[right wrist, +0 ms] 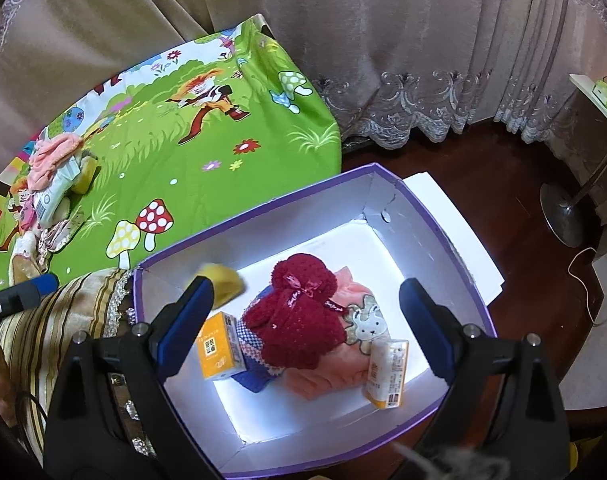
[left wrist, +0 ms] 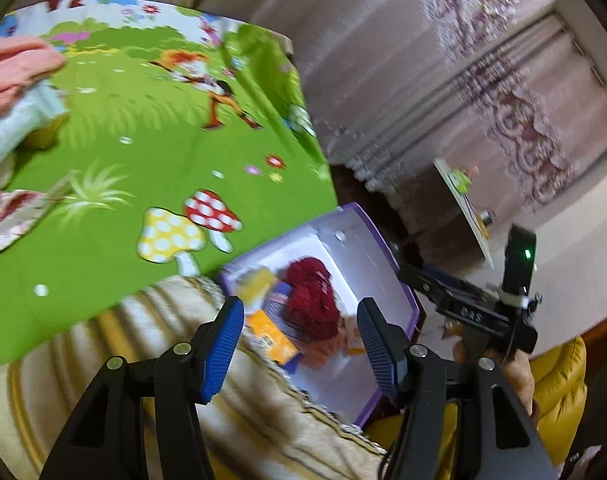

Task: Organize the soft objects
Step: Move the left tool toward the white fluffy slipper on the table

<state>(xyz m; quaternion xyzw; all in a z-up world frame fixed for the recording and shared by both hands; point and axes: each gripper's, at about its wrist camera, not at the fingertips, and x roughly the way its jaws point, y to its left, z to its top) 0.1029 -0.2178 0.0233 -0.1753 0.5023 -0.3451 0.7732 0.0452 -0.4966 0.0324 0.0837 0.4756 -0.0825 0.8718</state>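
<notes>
A purple-rimmed white box [right wrist: 423, 216] stands on the floor beside the bed. In it lie a dark red fuzzy towel [right wrist: 299, 312], a pink cloth with a rabbit patch [right wrist: 363, 328], a blue checked cloth [right wrist: 255, 360], two orange tissue packs [right wrist: 217, 350] and a yellow sponge [right wrist: 223, 284] that looks blurred. My right gripper [right wrist: 307, 316] is open and empty above the box. My left gripper [left wrist: 299, 344] is open and empty, over the box's near edge [left wrist: 399, 280]. On the green cartoon sheet [left wrist: 143, 128] lie a pink cloth [left wrist: 15, 68] and a white pack [left wrist: 11, 128].
A striped beige blanket [left wrist: 223, 400] hangs over the bed edge next to the box. Curtains [right wrist: 383, 40] hang behind. A dark wood floor [right wrist: 483, 168], a fan base [right wrist: 563, 212] and a cabinet [right wrist: 599, 120] are to the right. More soft items [right wrist: 51, 184] pile at the sheet's left.
</notes>
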